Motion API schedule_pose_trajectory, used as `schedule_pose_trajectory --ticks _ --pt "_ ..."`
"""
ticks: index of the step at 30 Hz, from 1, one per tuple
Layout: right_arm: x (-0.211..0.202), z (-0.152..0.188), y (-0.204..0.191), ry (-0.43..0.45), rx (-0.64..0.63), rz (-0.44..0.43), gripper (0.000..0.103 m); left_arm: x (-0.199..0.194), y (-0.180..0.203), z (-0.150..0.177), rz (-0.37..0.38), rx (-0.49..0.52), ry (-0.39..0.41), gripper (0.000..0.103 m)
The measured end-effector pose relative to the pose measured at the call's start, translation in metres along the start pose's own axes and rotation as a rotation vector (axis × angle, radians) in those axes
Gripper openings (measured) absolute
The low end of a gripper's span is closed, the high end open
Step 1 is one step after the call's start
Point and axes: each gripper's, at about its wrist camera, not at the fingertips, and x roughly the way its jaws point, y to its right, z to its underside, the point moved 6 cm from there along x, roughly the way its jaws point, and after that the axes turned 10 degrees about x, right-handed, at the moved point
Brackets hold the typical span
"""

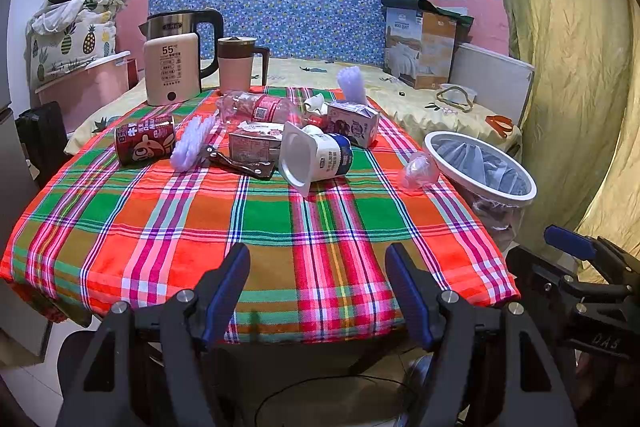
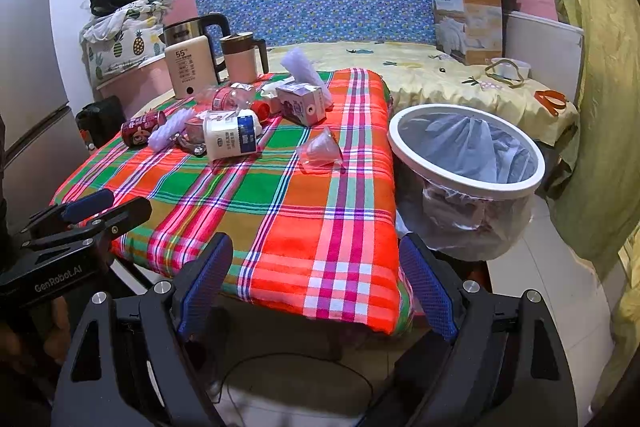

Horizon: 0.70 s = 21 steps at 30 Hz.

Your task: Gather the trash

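Both grippers, left gripper [image 1: 318, 287] and right gripper [image 2: 316, 279], hang spread and empty; nothing collected yet, I judge; trash pile [image 1: 280, 139] lies well ahead, bin [image 2: 466, 151] forward-right; next, reach the crumpled plastic cup [image 2: 320, 151].

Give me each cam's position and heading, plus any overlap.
Left wrist: on the left gripper at the table's near edge, facing the trash pile; its open fingers and the right gripper show.
Right wrist: on the right gripper, further right, facing table and bin; the left gripper shows.
Shared: table, yogurt tub, kettle, bin.
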Motion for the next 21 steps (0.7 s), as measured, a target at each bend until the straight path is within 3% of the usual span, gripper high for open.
schedule_pose_trajectory --ticks 21 --pt "0.0001 0.001 0.0013 0.001 0.002 0.002 0.086 -0.0005 0.0011 -0.0003 -0.001 0.001 0.001 0.072"
